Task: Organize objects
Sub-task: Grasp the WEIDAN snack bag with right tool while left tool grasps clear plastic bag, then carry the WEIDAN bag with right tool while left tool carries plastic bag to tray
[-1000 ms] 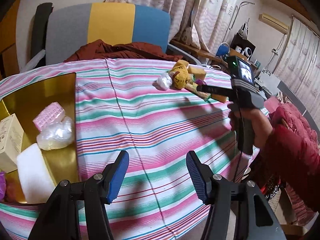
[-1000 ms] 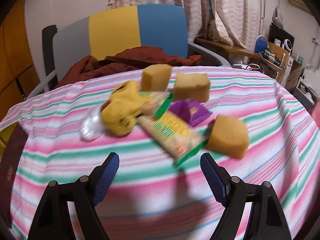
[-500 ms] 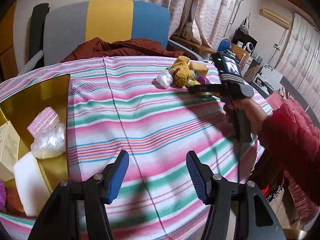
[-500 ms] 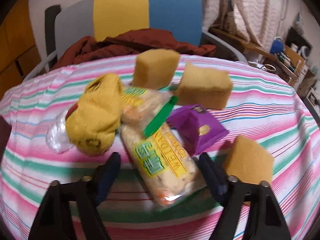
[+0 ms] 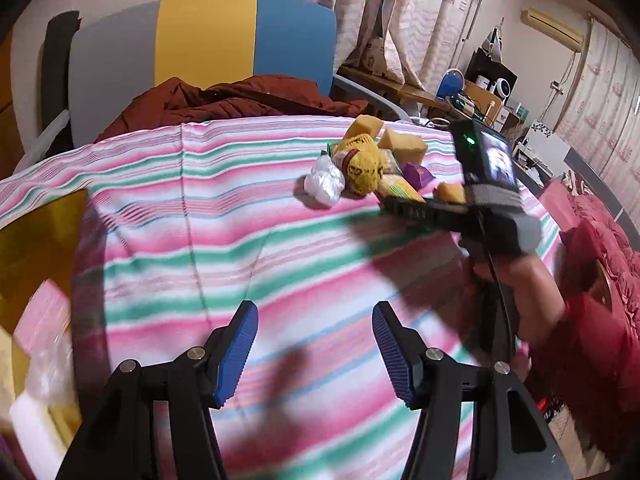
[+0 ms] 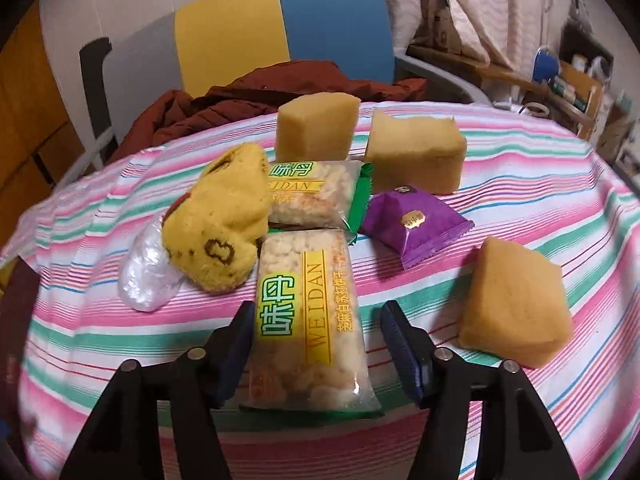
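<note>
On the striped tablecloth (image 6: 520, 208) lies a pile: two clear cracker packets (image 6: 304, 320) (image 6: 312, 196), a yellow knitted sock (image 6: 220, 232), a crumpled clear bag (image 6: 148, 272), a purple sachet (image 6: 412, 224) and three yellow sponges (image 6: 316, 128) (image 6: 416, 152) (image 6: 516, 300). My right gripper (image 6: 316, 348) straddles the nearer cracker packet and its jaws are closing. The left pad meets the packet's edge, while a gap shows at the right pad. My left gripper (image 5: 314, 344) hangs open over bare cloth, well short of the pile (image 5: 360, 164). In the left wrist view the right gripper (image 5: 404, 206) reaches into that pile.
A golden tray (image 5: 36, 248) at the left table edge holds a pink item, a clear bag and a white foam block, all blurred. Behind the table stands a grey, yellow and blue chair (image 5: 208, 44) with a rust-brown garment (image 5: 240, 100). A red sleeve (image 5: 592, 340) is at right.
My right gripper moved forward and down onto the nearer cracker packet, and its jaws narrowed around it. My left gripper slid right across the table, so the tray shifted toward the left edge.
</note>
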A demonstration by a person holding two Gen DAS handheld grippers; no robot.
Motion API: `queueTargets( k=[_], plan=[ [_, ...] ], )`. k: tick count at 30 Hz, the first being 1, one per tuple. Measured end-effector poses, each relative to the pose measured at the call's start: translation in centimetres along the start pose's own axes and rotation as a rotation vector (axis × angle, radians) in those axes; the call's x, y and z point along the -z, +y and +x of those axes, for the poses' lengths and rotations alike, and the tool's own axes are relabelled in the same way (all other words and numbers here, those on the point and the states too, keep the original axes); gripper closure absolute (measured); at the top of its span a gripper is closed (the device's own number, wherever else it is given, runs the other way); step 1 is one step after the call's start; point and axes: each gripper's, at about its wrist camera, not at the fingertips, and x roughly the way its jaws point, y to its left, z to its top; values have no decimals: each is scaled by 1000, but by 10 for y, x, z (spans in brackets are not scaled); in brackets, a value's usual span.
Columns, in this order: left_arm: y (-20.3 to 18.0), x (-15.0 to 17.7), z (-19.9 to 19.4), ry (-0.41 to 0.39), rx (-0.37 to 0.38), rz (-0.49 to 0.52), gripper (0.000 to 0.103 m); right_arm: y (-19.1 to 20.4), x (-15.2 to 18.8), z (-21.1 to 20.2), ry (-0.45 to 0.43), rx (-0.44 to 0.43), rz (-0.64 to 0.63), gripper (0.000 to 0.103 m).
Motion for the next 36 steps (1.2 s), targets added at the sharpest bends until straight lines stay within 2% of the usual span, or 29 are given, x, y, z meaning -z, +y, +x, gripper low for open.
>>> queueTargets(
  k=[1, 4, 7, 9, 13, 15, 18, 22, 23, 24, 26, 31, 36],
  plan=[
    [-1, -5, 6, 1, -4, -3, 43, 1, 1, -1, -6, 12, 0, 55],
    [-4, -26, 32, 9, -18, -8, 42, -5, 5, -5, -19, 32, 46, 55],
    [-8, -46, 57, 16, -13, 2, 36, -12, 10, -10, -33, 48, 98, 55],
    [-12, -57, 72, 22, -12, 29, 36, -14, 13, -12, -41, 52, 112, 55],
    [-24, -76, 106, 38, -67, 126, 36, -12, 13, -10, -51, 65, 106, 55],
    [-26, -82, 115, 31, -72, 140, 36, -11, 14, -10, -57, 74, 101, 55],
    [-23, -90, 131, 16, -101, 134, 36, -12, 15, -10, -64, 76, 101, 55],
    [-14, -90, 147, 22, -77, 103, 40, -12, 16, -9, -70, 81, 100, 55],
    [-14, -91, 146, 10, -77, 104, 45, -12, 17, -9, -71, 81, 100, 55],
    [-12, -89, 144, -5, -66, 104, 57, -12, 16, -9, -72, 81, 101, 55],
    [-9, -88, 144, -13, -67, 100, 64, -13, 17, -9, -75, 79, 102, 55],
    [-2, -79, 134, -44, -83, 91, 67, -12, 17, -9, -78, 82, 100, 55],
    [10, -66, 118, -69, -119, 40, 67, -10, 16, -8, -78, 91, 94, 55]
  ],
)
